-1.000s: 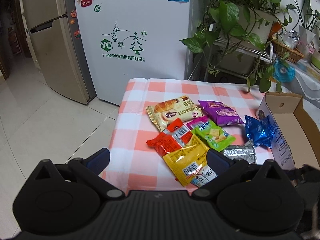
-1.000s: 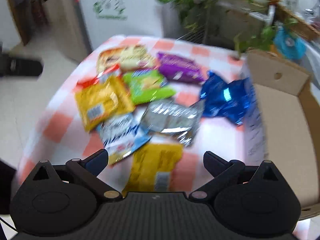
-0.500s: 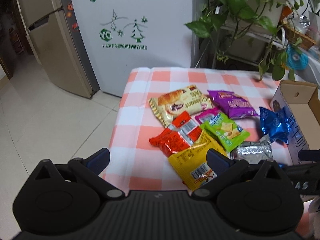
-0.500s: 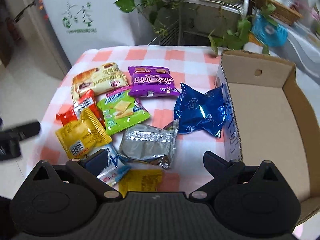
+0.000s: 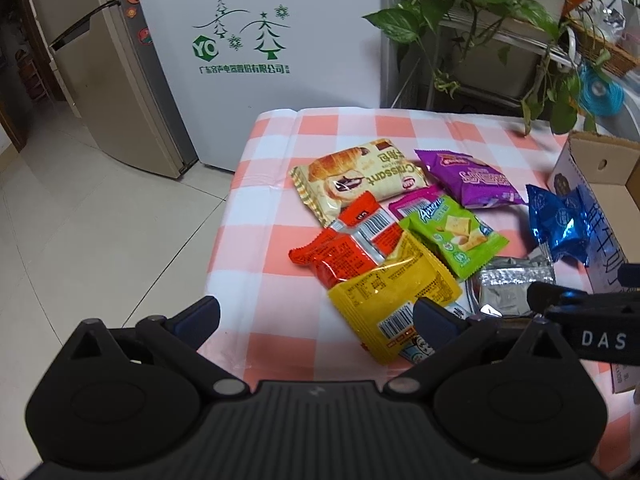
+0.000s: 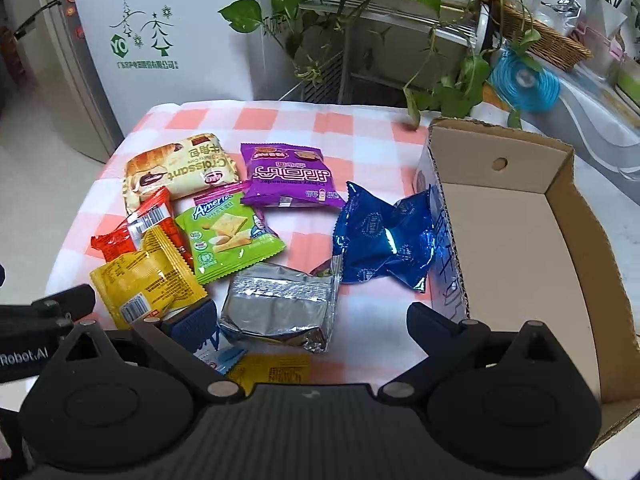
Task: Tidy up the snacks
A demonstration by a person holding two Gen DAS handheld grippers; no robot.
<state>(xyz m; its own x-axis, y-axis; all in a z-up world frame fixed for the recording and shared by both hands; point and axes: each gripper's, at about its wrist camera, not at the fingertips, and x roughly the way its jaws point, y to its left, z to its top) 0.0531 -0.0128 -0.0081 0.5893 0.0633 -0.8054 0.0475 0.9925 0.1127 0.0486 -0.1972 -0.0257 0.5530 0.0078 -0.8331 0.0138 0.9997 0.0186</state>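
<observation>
— Both tongs spread wide, holding nothing?
— Yes. The right gripper [image 6: 312,316] has swung in and steadied over the silver packet [image 6: 280,304]; the left gripper [image 5: 316,312] has barely shifted. Beyond, the snacks lie untouched — the cardboard box [image 6: 520,240] stays empty.

We see the left gripper [image 5: 316,314] and right gripper [image 6: 312,318] as matte black plastic with ribbed centre plates, round side housings with triangular marks, silver pivot screws and dark blue finger pads [image 5: 200,312]. White lettering reads "DAS" on one and "Robot.AI" on the other.
</observation>
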